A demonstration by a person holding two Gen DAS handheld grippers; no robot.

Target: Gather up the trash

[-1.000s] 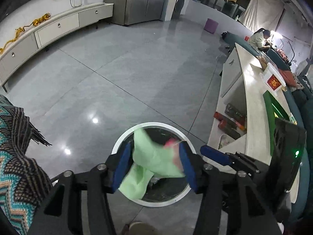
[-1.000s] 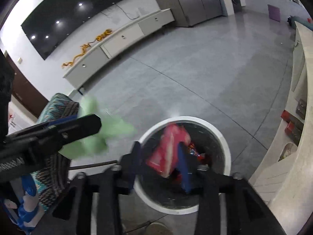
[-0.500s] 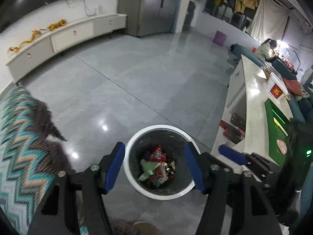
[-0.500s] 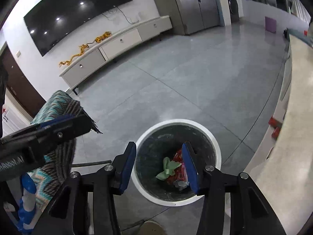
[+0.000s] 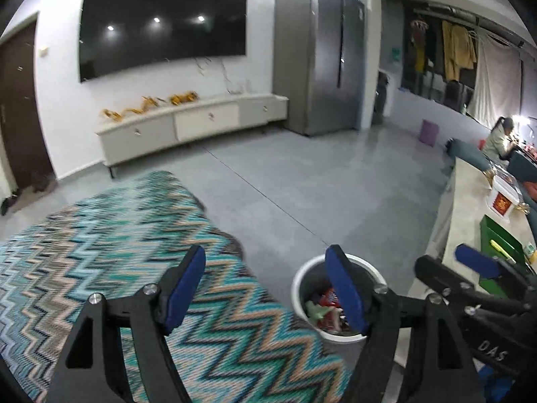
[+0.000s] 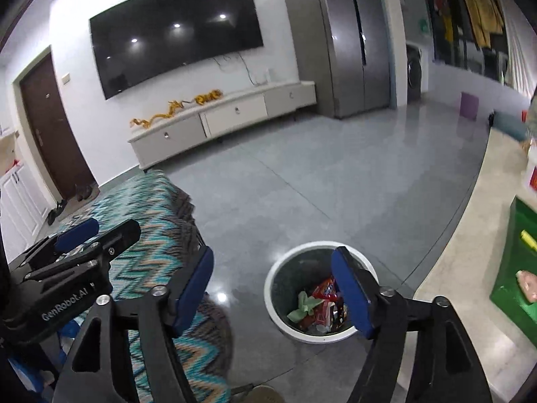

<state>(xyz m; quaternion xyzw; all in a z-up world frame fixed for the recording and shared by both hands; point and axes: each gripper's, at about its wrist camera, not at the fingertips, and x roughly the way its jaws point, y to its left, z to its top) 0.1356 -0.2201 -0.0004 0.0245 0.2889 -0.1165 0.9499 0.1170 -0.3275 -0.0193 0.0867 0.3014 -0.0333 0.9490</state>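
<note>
While your 2 grippers, left [image 5: 265, 288] and right [image 6: 273, 290], spread wider with nothing between them, the trash [image 6: 317, 305] lies below in the bin [image 6: 278, 315].

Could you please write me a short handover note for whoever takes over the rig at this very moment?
Left gripper: fingers opening, nothing between them.
Right gripper: fingers opening, nothing between them.
Trash bin: on the floor beside the zigzag blanket, holding a green wrapper and a red wrapper among other scraps.
Done: both wrappers are in the bin.
Left: look for more trash; the counter at right has things on it, but whether any of them is trash cannot be told.
</note>
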